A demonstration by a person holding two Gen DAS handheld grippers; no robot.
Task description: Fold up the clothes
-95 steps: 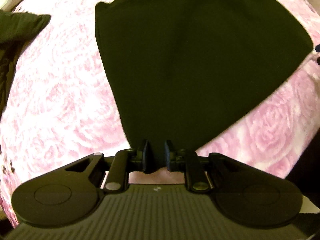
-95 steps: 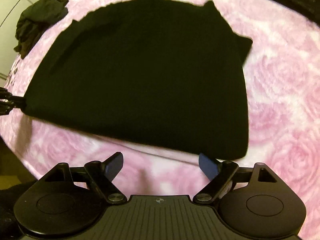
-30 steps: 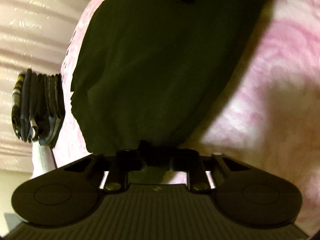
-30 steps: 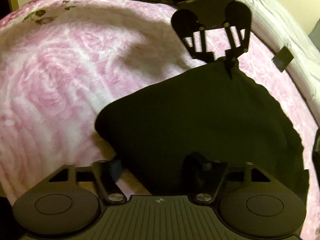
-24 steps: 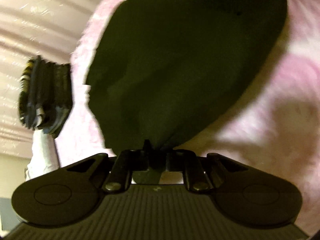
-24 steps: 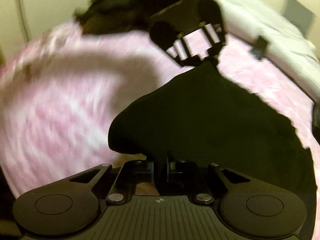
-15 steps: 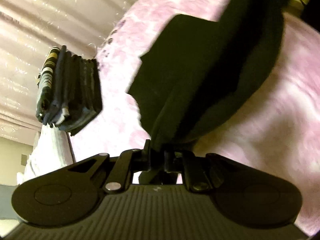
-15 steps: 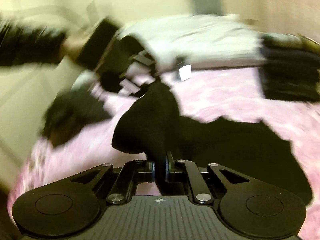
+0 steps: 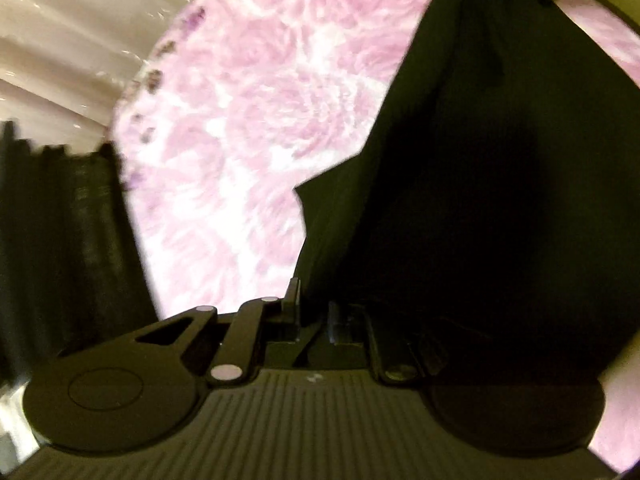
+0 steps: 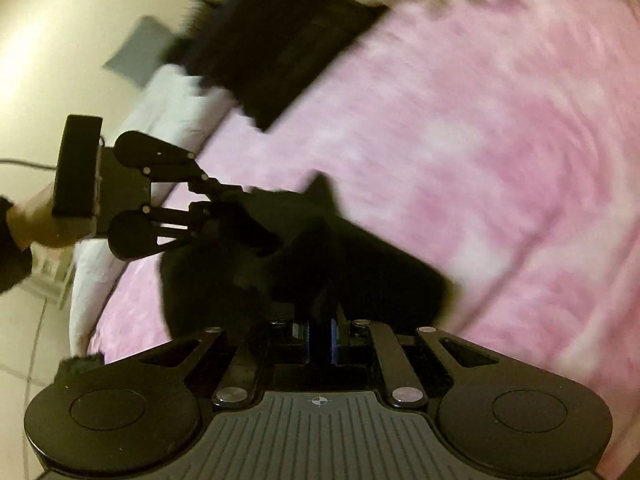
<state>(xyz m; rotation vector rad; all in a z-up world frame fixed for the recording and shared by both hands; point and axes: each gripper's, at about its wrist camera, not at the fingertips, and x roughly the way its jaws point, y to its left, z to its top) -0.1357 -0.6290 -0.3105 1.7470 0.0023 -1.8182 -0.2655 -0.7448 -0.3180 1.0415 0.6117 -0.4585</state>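
A black garment (image 9: 480,184) hangs lifted above the pink rose-patterned bedspread (image 9: 256,120). My left gripper (image 9: 312,308) is shut on one edge of it. My right gripper (image 10: 319,330) is shut on another edge of the same garment (image 10: 304,256). In the right wrist view the left gripper (image 10: 224,200) shows at the left, pinching the cloth close by. The garment bunches between the two grippers and hides most of both sets of fingertips.
A stack of folded dark clothes (image 10: 280,48) sits at the far edge of the bedspread (image 10: 500,140), also seen at the left of the left wrist view (image 9: 60,240). A white sheet edge (image 10: 160,96) and pale floor lie beyond.
Both grippers closed on the garment and lifted it off the bed. They have swung round and come close together, so the cloth now hangs bunched between them.
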